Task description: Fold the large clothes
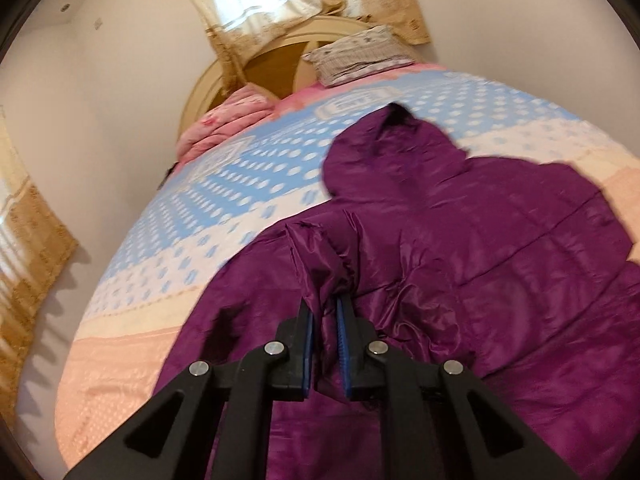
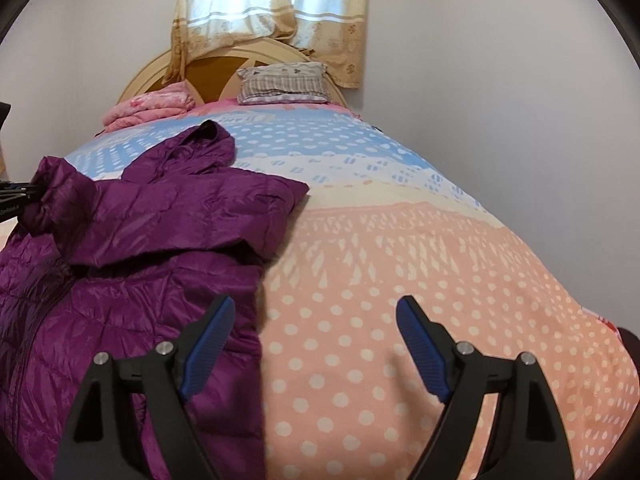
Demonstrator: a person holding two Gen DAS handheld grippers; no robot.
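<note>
Purple and shiny, the quilted jacket lies spread on the dotted bedspread, on its left half as the right wrist view shows it, hood toward the headboard. The left gripper has its blue pads pinched narrow on a bunched sleeve, lifted above the jacket body. The right gripper hangs just beside the jacket's right edge, fingers spread wide and holding nothing. A striped pillow and a folded pink blanket rest against the headboard.
</note>
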